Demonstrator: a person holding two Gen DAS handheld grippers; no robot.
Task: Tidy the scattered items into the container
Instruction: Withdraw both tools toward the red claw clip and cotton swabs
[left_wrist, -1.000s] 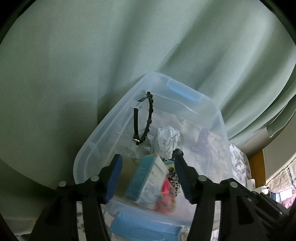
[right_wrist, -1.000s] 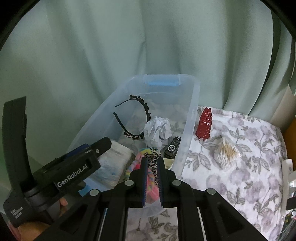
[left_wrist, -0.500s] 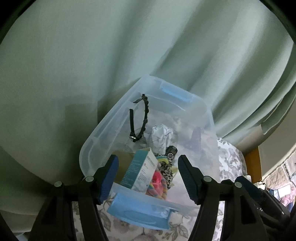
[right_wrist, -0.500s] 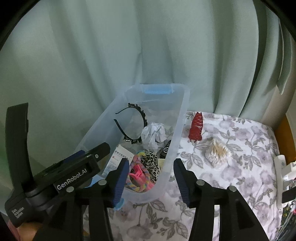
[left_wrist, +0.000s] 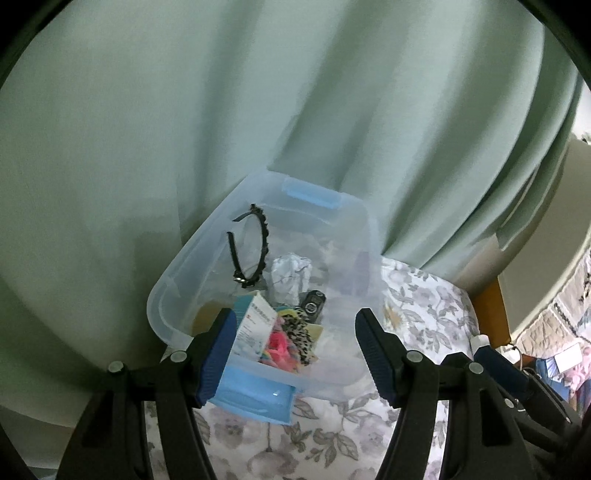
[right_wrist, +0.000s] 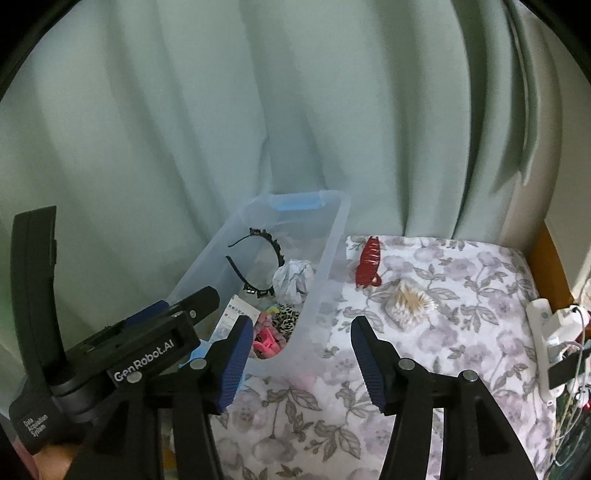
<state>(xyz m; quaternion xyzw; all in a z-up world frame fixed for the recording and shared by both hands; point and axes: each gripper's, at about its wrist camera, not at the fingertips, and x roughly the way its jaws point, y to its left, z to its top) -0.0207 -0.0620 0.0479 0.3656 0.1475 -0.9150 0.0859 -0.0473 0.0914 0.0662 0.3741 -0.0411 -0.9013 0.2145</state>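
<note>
Your left gripper (left_wrist: 295, 350) fills the bottom of the left wrist view with two black plastic arms, each ending in a finger faced with a ribbed dark blue pad (left_wrist: 218, 354). Round silver screw heads sit on the arms, two on each side. Your right gripper (right_wrist: 299, 354) looks the same in the right wrist view: black arms, ribbed blue pads, silver screws in pairs. At the lower left of that view, the left unit shows from the side: a black body printed "GenRobot.AI" in white, a grey collar below it, "Data Acquisition System" in small white letters, and a tall black upright bracket.
</note>
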